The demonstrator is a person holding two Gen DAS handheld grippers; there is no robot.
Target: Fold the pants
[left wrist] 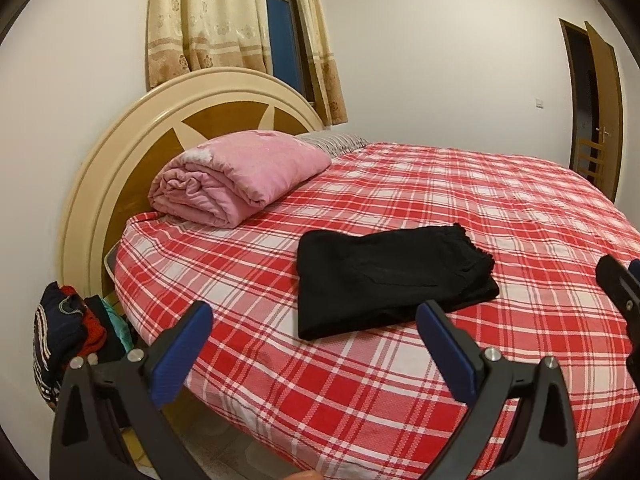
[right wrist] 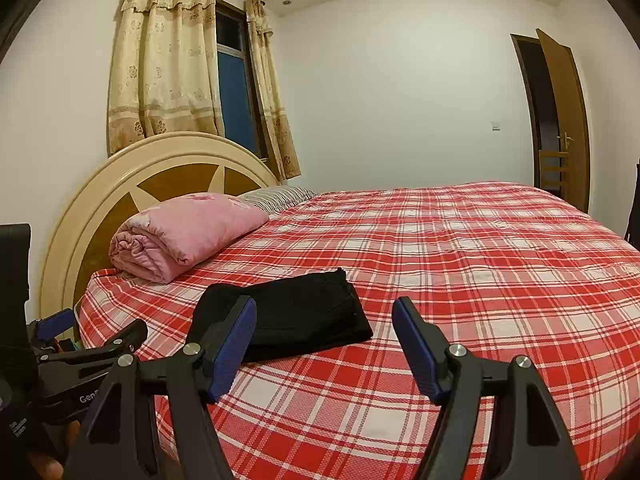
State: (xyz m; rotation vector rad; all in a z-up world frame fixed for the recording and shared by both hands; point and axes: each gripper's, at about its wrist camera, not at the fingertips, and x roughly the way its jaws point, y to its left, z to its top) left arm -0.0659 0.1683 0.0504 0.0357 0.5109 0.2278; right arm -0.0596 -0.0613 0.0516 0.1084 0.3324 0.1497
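Black pants [left wrist: 384, 280] lie folded into a compact rectangle on the red plaid bed [left wrist: 440, 360], near its front edge. In the left wrist view my left gripper [left wrist: 316, 312] stands open just in front of the pants, nothing between its blue pads. In the right wrist view the same folded pants [right wrist: 304, 316] sit ahead and slightly left of my right gripper [right wrist: 326, 308], which is open and empty. The left finger [right wrist: 228, 344] of that gripper covers the pants' near left corner. The right gripper's tip [left wrist: 620, 280] shows at the left wrist view's right edge.
A rolled pink quilt [left wrist: 236, 176] and a striped pillow [left wrist: 336, 142] lie by the round headboard [left wrist: 132, 128]. A pile of clothes [left wrist: 68, 332] sits on the floor left of the bed. Curtains [right wrist: 160, 64], a window and an open door [right wrist: 560, 120] line the walls.
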